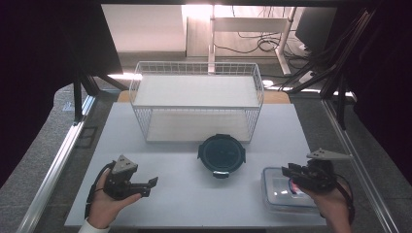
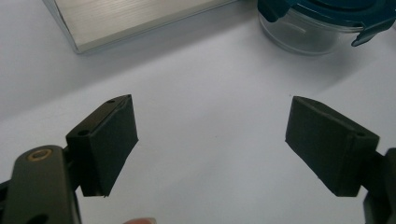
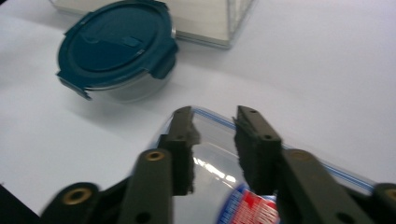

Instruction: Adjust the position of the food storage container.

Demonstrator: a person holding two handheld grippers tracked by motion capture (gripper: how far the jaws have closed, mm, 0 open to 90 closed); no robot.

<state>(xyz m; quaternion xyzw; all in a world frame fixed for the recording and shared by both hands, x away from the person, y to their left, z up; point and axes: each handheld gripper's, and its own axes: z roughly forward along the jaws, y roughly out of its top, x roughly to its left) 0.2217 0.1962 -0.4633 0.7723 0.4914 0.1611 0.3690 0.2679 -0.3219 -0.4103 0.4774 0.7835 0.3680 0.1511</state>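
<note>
The room beyond the table is dim, with dark curtains at both sides, and a pale floor with cables is seen at the far end. The white table (image 1: 184,189) is smooth and matte, so a light box may slide on it. A white wire basket (image 1: 197,99) with a shelf stands at its far middle. Just in front of it sits a round container with a dark blue clip lid (image 1: 221,154).

The rectangular clear plastic container (image 1: 283,190) lies at the near right corner of the table. It is judged light, stiff and rather slippery (its lid is glossy and carries a red and blue label). A hold across the raised rim or a short side is judged safer than one on the flat lid.

The right gripper (image 3: 215,135) is held over this container with jaws narrowed, nothing being pinched between them as far as can be told. The left gripper (image 2: 210,140) rests with jaws wide and empty over bare table.
</note>
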